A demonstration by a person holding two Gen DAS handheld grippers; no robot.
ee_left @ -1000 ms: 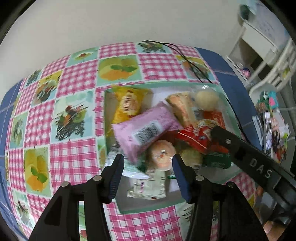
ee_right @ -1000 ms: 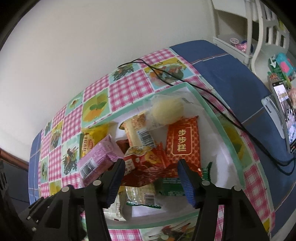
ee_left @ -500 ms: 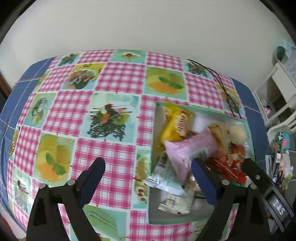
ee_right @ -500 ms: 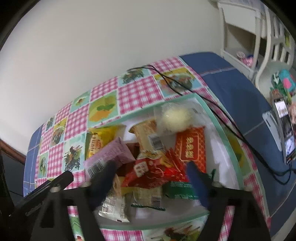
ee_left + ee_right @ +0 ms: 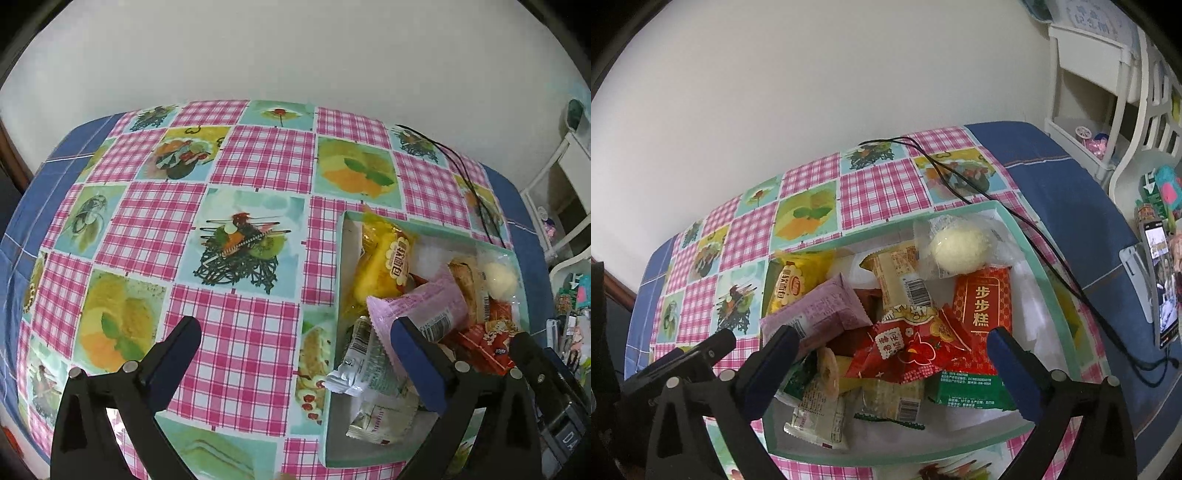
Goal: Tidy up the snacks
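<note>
Snacks [image 5: 908, 332] lay heaped in the teal box [image 5: 1045, 273] on the tabletop [image 5: 236, 258]. Left tongs [image 5: 295, 343] and right tongs [image 5: 892, 350] both hung spread, empty. Any pick should take one topmost wrapper by its edge, avoiding neighbours.

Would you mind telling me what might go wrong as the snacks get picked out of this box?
The packets overlap loosely: pulling the pink packet may drag neighbours over the box rim. The right claw could crush the round cake. The black cable lies against the box and may snag.
</note>
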